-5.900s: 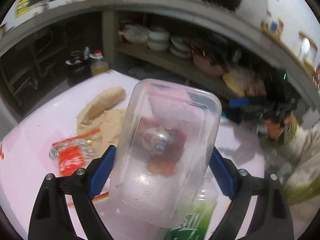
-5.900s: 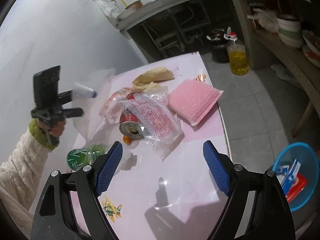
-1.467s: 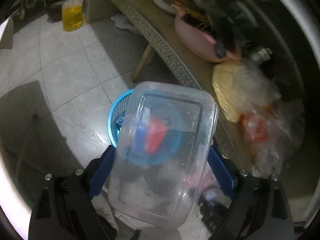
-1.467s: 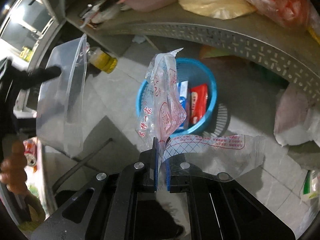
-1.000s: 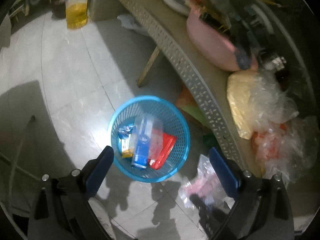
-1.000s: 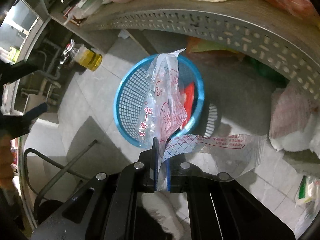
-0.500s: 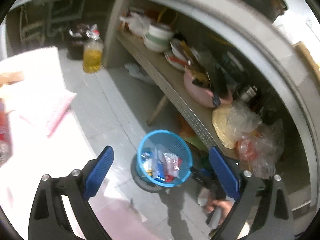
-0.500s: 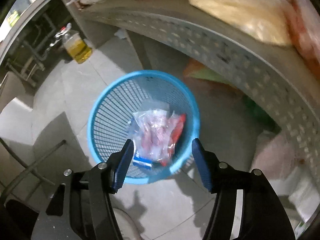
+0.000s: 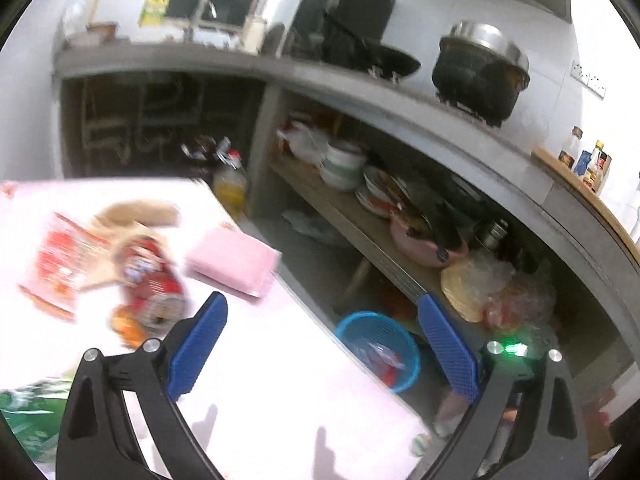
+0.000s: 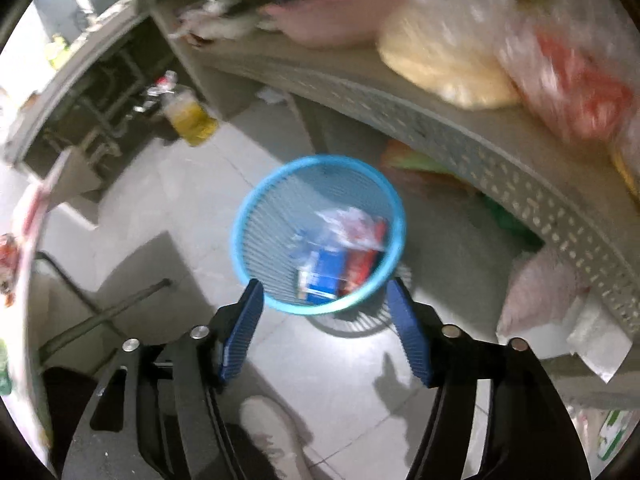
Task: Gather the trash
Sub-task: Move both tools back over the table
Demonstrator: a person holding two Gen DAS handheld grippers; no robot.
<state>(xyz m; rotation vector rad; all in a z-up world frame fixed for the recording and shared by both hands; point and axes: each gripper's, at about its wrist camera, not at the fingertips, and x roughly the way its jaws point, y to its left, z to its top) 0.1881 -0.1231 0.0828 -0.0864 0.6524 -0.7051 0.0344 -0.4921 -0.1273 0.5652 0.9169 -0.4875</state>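
Observation:
A blue mesh trash basket stands on the tiled floor and holds a clear plastic bag and wrappers. My right gripper is open and empty just above its near rim. My left gripper is open and empty over the pink table. On the table lie a crushed red can, a red wrapper, a pink bubble mailer and a green bottle. The basket also shows in the left wrist view, beside the table.
A low shelf with bagged goods runs past the basket. An oil bottle stands on the floor by the counter. My shoe is on the floor below the right gripper. Pots sit on the counter.
The left gripper dropped the clear box into the basket and swung back over the table. The right gripper opened and the plastic bag fell into the basket; it has pulled back slightly.

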